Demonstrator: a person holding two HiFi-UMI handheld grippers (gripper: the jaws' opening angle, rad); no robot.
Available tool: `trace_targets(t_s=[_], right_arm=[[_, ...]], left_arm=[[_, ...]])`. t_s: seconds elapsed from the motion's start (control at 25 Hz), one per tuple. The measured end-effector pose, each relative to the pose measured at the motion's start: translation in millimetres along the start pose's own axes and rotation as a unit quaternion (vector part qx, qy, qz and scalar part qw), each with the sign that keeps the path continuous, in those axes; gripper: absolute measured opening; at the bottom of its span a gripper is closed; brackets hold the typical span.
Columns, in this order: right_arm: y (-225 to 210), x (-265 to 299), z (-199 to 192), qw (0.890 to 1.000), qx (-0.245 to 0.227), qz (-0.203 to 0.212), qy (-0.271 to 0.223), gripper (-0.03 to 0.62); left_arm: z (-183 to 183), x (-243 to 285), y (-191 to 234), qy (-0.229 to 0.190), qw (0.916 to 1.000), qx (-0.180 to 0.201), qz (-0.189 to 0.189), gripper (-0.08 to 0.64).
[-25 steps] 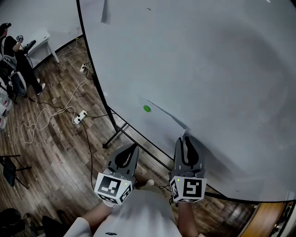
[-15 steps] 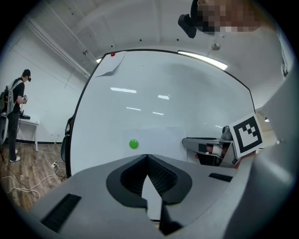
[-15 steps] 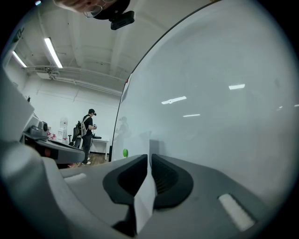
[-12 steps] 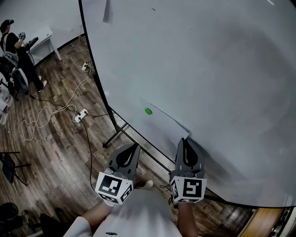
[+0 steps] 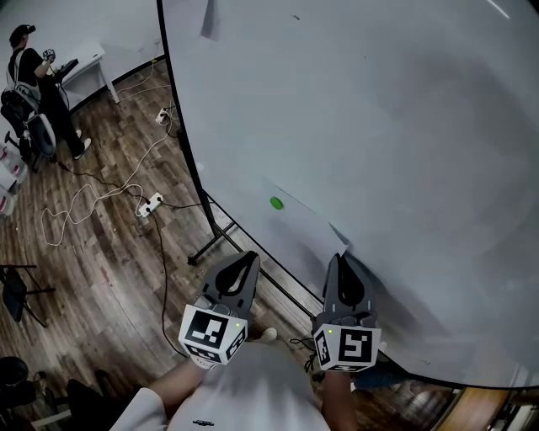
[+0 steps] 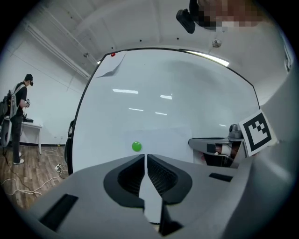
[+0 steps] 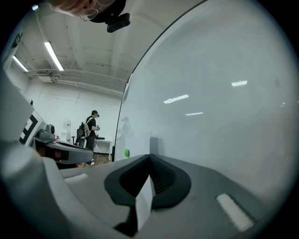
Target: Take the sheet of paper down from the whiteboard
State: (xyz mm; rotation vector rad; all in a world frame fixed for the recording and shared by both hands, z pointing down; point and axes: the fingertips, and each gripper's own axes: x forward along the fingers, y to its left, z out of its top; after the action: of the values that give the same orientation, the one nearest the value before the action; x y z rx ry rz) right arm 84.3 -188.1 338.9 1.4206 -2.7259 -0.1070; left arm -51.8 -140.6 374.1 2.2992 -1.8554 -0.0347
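A white sheet of paper (image 5: 307, 220) hangs on the big whiteboard (image 5: 379, 126) under a green magnet (image 5: 275, 203). Its lower right corner curls off the board, and my right gripper (image 5: 340, 256) is shut on that corner. In the right gripper view the sheet's edge (image 7: 150, 140) runs down into the closed jaws of the right gripper (image 7: 149, 156). My left gripper (image 5: 251, 255) is shut and holds nothing, a little below and left of the magnet. In the left gripper view the magnet (image 6: 136, 146) sits just above the tips of the left gripper (image 6: 145, 155).
A second sheet (image 5: 209, 21) hangs at the board's top left under a red magnet (image 6: 112, 54). The board's stand (image 5: 210, 244) rests on a wood floor with cables and a power strip (image 5: 152, 204). A person (image 5: 38, 84) stands by a white table (image 5: 84, 71) at far left.
Both grippers stay where they were against the board, the right one still on the paper's corner. Only the head view has shifted slightly.
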Motion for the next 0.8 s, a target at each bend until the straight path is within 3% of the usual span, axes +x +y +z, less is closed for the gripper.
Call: trace_targets(t_s=[0.44,0.8], right_arm=[[1,6,-1,1.0,-0.001,0.012,0.003,0.011],[-1,5,0,1.0,0.003,0.006,0.0,0.011]], left_arm=[[7,32,10,-0.006,1.0,0.0,0.007,0.085],[1,72,20,0.013,0.9999,0.001,-0.005,0.117]])
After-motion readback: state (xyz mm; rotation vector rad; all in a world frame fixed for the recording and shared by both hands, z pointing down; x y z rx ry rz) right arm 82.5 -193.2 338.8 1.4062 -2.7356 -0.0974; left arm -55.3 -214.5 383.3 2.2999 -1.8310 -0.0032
